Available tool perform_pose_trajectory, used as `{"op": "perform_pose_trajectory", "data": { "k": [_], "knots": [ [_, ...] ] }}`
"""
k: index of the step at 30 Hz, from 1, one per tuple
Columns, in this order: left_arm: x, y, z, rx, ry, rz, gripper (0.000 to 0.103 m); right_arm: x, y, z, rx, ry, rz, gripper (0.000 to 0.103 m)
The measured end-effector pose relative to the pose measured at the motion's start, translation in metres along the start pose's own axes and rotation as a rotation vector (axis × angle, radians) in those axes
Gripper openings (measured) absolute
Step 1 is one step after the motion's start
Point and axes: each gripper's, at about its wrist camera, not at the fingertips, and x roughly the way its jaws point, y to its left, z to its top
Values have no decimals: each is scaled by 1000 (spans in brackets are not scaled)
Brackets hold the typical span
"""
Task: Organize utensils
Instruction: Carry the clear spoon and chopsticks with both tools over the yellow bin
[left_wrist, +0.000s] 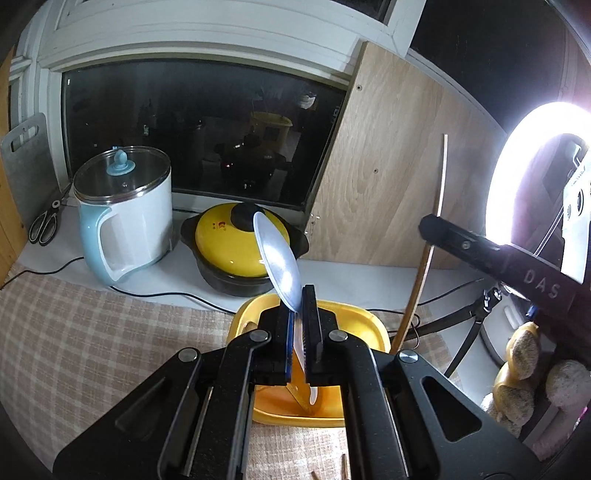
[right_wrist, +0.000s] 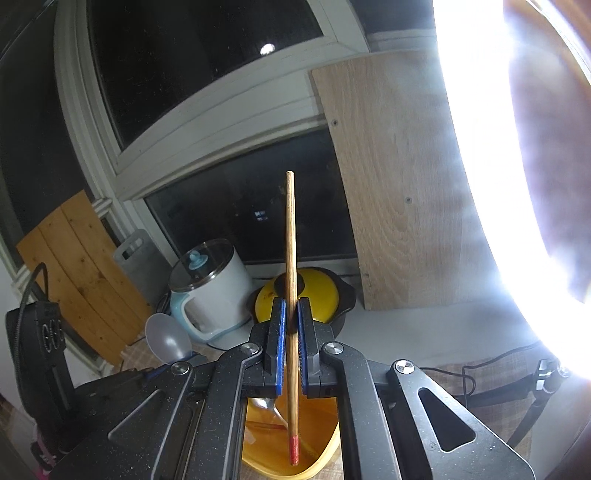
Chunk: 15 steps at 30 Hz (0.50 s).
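Left wrist view: left gripper (left_wrist: 300, 317), jaws narrow and clamped on the handle of a translucent plastic spoon (left_wrist: 277, 260). Bowl of the spoon stands up above the jaws at frame centre; handle tip shows below them, inside the yellow tray (left_wrist: 373, 328). Tray sits on the checked cloth of the surface (left_wrist: 92, 332), directly under the gripper.

Right wrist view: right gripper (right_wrist: 290, 332), jaws narrow, gripping a wooden chopstick (right_wrist: 290, 236) near its lower third. Chopstick near upright; plain end points to upper centre of frame, red-tipped end hangs low over the same tray (right_wrist: 325, 454). Cannot tell if the tip touches the tray floor.

Background, left wrist view: white and blue electric kettle (left_wrist: 125, 218) at left, yellow-lidded black pot (left_wrist: 236, 247) just right of it, scissors (left_wrist: 46, 221) at far left edge, ring light (left_wrist: 517, 173) at right.
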Motion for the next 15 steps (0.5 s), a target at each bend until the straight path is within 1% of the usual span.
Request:
{"op": "perform_pose_trajectory", "data": {
  "k": [8, 15],
  "knots": [
    [5, -1, -8, 13, 20, 1, 1, 13, -3, -14, -4, 58, 11, 5],
    [8, -3, -18, 18, 40, -1, 1, 17, -16, -30, 22, 108, 10, 5]
  ]
}}
